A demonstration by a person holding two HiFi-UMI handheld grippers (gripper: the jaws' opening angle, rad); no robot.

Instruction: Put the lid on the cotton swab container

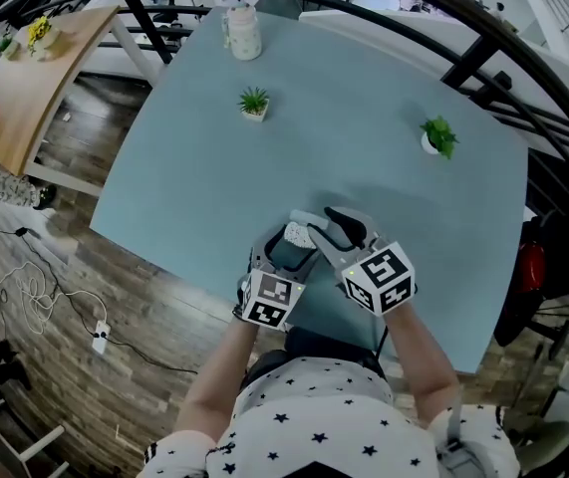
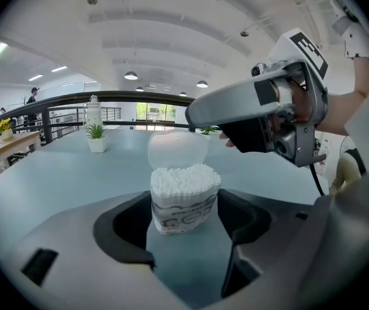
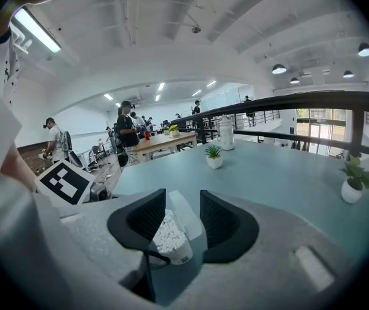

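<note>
- Left gripper (image 2: 184,228): jaws spread wide; cotton swab container (image 2: 183,202) stands on table (image 1: 364,118) between them, pads clear.
- Right gripper (image 3: 181,196): jaws apart, straddling raised lid (image 2: 176,148).

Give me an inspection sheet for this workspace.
Surface: blue-grey table.
Job's things: cotton swab container upright, open, full; lid raised behind it.
Clutter: potted plant, second plant, white bottle.
Grippers: left gripper open around the container, not touching; right gripper jaws apart astride the lid, grip unclear.
Cables: white cables on the floor.
Surroundings: wooden table, black railing, people beyond.
</note>
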